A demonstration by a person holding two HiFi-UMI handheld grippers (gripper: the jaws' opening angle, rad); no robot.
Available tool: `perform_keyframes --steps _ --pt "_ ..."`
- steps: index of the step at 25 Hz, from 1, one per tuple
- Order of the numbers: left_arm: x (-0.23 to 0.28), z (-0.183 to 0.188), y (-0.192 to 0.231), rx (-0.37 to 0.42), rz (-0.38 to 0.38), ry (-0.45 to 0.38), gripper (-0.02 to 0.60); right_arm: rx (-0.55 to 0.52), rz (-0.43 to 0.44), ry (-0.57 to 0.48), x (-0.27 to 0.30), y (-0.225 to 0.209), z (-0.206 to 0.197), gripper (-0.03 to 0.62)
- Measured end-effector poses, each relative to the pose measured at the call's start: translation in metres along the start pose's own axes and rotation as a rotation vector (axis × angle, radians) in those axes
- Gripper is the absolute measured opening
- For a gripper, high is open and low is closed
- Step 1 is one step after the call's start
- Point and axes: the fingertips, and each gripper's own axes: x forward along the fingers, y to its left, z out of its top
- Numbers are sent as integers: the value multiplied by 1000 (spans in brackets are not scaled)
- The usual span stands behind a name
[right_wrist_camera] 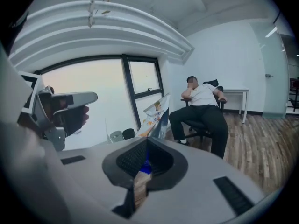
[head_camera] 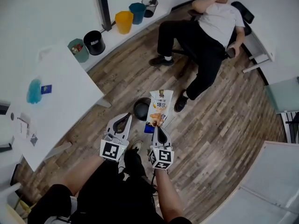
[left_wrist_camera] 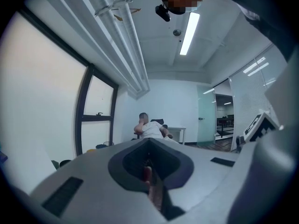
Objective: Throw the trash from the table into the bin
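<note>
My right gripper (head_camera: 157,126) is shut on the lower edge of a white and orange snack bag (head_camera: 160,105), which stands up from the jaws. In the right gripper view the snack bag (right_wrist_camera: 156,114) rises past the closed jaw tips (right_wrist_camera: 148,138). A dark round bin (head_camera: 139,108) sits on the wood floor just beyond both grippers, partly hidden by the bag. My left gripper (head_camera: 127,118) is beside the right one, to its left, with its tips together and nothing held. In the left gripper view the jaws meet along one seam (left_wrist_camera: 148,143).
A white table (head_camera: 70,101) stands at the left with a blue item (head_camera: 34,91) and a small blue card (head_camera: 46,89) on it. Several bins (head_camera: 124,21) line the far wall. A person sits in a chair (head_camera: 205,36) ahead, legs stretched toward the dark bin.
</note>
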Motion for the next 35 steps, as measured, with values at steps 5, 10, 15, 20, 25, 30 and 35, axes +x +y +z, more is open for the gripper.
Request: perform_keyframes --steps 5,10,15,20,25,30,35 --pt "47 -51 2 15 -61 37 -3 55 -33 115 62 -38 -58 5" --pt "60 -119 14 -76 -64 112 -3 168 -54 316 118 -60 -160 5" --pt "70 -179 35 -86 -77 181 -3 246 -87 488 164 -80 -260 5" --pt "78 -235 47 -74 -88 223 -3 258 -83 625 207 -97 -344 5" --pt "79 -291 51 -113 -79 289 -3 223 -89 694 234 -107 -401 5" --pt "79 -335 59 -123 -80 352 -3 259 -127 709 253 -120 -432 5" --pt "83 -360 69 -151 -49 366 -3 238 -122 716 272 -123 -449 6"
